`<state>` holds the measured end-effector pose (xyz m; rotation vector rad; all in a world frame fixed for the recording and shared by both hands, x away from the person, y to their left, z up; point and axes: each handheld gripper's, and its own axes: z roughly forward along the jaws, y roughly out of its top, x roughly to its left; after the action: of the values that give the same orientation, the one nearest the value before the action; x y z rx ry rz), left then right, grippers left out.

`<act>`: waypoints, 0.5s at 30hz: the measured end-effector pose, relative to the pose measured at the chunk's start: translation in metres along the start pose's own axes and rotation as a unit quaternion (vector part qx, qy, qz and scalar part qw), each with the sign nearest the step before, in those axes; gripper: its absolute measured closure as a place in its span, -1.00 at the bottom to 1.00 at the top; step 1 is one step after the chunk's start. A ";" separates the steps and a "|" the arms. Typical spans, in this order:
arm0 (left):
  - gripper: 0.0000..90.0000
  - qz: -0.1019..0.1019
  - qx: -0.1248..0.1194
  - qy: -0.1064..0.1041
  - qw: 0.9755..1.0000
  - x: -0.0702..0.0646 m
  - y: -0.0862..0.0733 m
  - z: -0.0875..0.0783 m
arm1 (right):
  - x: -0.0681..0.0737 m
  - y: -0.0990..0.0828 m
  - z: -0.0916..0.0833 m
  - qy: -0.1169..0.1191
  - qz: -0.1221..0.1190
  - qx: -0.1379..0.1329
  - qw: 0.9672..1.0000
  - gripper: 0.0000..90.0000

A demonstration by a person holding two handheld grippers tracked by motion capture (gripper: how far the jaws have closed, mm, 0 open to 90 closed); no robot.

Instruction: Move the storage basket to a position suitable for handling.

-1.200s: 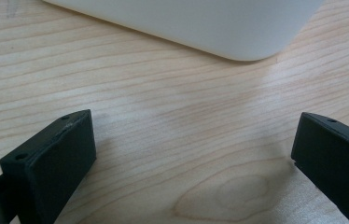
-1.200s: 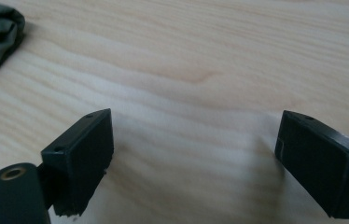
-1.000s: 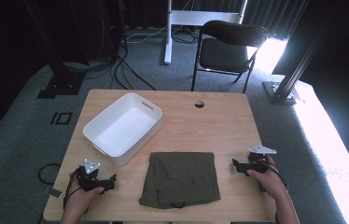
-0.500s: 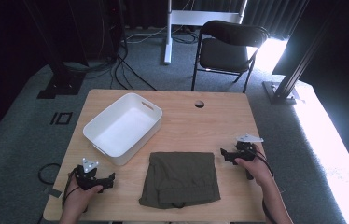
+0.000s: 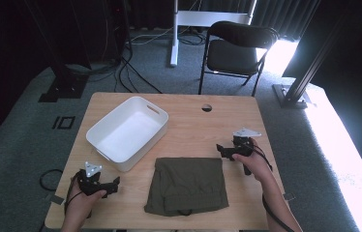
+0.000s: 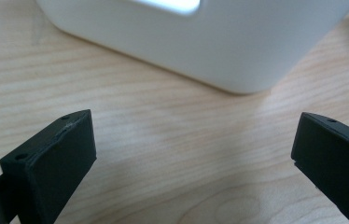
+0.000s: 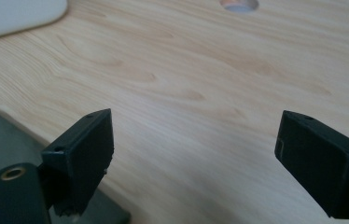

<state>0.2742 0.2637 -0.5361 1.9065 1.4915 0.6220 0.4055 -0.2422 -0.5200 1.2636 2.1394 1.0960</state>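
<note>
A folded olive-green cloth (image 5: 187, 184) lies flat near the table's front middle. Behind it to the left stands a white plastic bin (image 5: 127, 132), and its near corner fills the top of the left gripper view (image 6: 210, 42). My left gripper (image 5: 116, 182) rests at the front left of the table, its jaws wide apart over bare wood. My right gripper (image 5: 220, 150) hovers at the cloth's far right corner, jaws spread wide, with the cloth's edge (image 7: 4, 154) low on the left of its own view. Both are open and hold nothing.
The light wooden table (image 5: 188, 125) has a round cable hole (image 5: 206, 107) at the back middle. Behind the table stand a black folding chair (image 5: 237, 48) and a white desk leg. Cables lie on the grey carpet to the left.
My right gripper has moved left and slightly away from me, from the table's right edge to the cloth's far right corner. The left gripper, cloth and bin have stayed put.
</note>
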 end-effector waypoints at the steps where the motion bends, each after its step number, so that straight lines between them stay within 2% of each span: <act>1: -0.97 -0.002 -0.005 0.004 1.000 0.001 0.003 -0.003 | 0.004 0.005 0.004 0.006 -0.003 -0.004 1.000 -0.74; 8: -0.97 -0.002 -0.012 0.004 1.000 0.002 0.009 -0.009 | 0.016 0.016 0.015 0.018 -0.014 -0.005 1.000 -0.70; 15: -0.97 -0.012 -0.023 -0.002 1.000 0.001 0.016 -0.012 | 0.035 0.036 0.033 0.040 -0.029 -0.010 0.999 -0.70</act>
<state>0.2768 0.2644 -0.5166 1.8525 1.4832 0.6368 0.4297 -0.1889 -0.5096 1.1600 2.2019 1.1592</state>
